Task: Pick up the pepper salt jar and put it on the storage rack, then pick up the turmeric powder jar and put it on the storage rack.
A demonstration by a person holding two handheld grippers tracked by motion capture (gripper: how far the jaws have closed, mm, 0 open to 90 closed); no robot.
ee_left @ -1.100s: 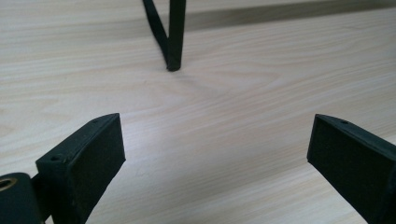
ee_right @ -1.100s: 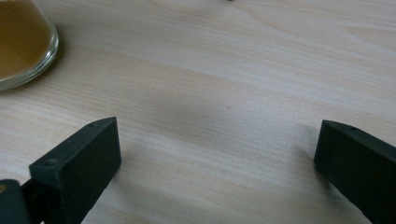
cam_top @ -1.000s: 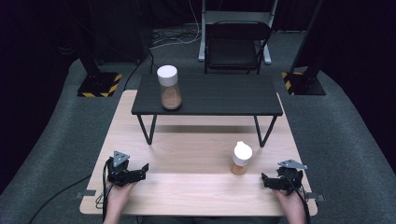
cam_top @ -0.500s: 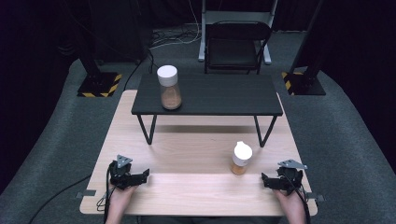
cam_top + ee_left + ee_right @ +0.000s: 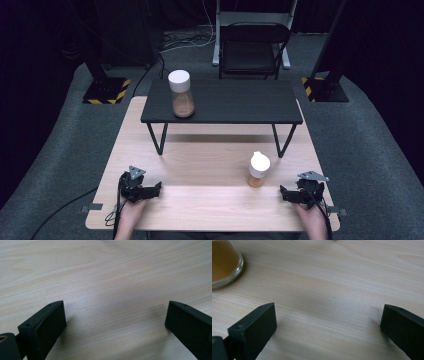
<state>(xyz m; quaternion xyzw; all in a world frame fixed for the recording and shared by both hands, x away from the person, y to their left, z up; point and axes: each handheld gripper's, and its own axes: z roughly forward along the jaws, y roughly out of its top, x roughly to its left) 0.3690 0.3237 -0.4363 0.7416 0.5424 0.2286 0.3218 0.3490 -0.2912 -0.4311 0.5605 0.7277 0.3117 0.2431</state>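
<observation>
Left gripper (image 5: 159, 187): lower left of the high view, low over the light wooden bench (image 5: 200, 210), held in a hand that comes in from the bottom edge.
Left fingers (image 5: 42, 326): released, set wide apart, with bare wood between them in the left gripper view.
Right gripper (image 5: 281, 191): lower right of the high view, low over the bench near its front edge.
Right fingers (image 5: 253, 327): released, spread wide, nothing between them in the right gripper view.
Small jar (image 5: 259, 169): lower right of centre in the high view, upright on the bench, white cap, brown contents; near the right gripper but apart from it; its glass base sits at the upper left of the right gripper view.
Black shelf (image 5: 235, 102): centre of the high view, standing on the far half of the bench on thin legs.
Large jar (image 5: 180, 93): upper left of centre, upright on the left part of the black shelf, white lid, brown contents.
Chair (image 5: 254, 46): top centre, on the floor beyond the bench.
</observation>
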